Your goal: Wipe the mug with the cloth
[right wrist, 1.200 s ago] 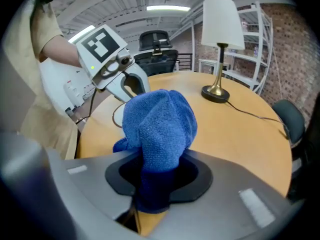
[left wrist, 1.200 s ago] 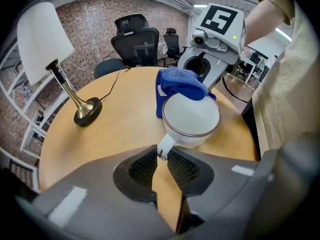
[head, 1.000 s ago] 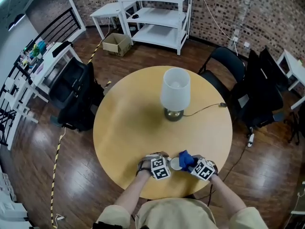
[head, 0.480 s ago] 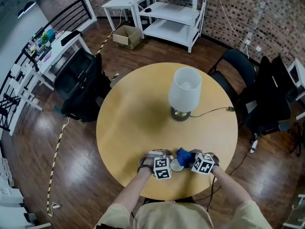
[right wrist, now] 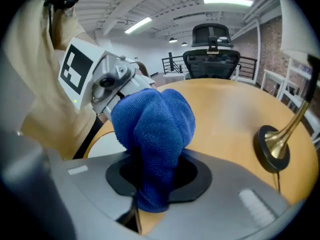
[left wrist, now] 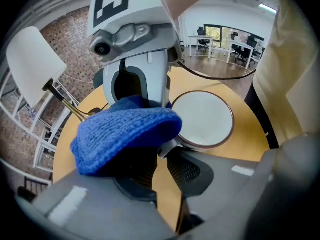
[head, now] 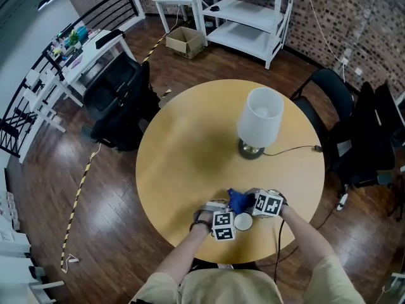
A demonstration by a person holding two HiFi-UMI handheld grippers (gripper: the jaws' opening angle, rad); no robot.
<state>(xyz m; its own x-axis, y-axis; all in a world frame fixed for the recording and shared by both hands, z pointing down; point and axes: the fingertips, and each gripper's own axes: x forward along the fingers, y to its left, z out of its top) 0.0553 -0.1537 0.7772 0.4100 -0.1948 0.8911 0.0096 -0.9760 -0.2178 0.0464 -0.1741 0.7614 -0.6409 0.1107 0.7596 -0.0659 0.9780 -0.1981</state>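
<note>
A white mug (head: 243, 221) with a brown rim stands near the front edge of the round wooden table (head: 190, 157). My left gripper (head: 229, 223) is at the mug's left, shut on its handle; the mug's mouth (left wrist: 202, 119) lies just past the jaws (left wrist: 162, 156). My right gripper (head: 256, 204) is shut on a bunched blue cloth (head: 239, 200), held at the mug's far side. In the right gripper view the cloth (right wrist: 155, 129) fills the jaws (right wrist: 155, 181) and hangs below them. The cloth (left wrist: 125, 131) hides part of my left gripper's jaws.
A table lamp with a white shade (head: 259, 122) and brass base (right wrist: 272, 149) stands past the mug, its cord running off to the right. Black office chairs (head: 120, 100) and white shelving (head: 247, 18) ring the table on the wooden floor.
The cloth in the right gripper has moved from the mug's right side round to its far side. The left gripper has kept its hold on the mug. The head view has shifted.
</note>
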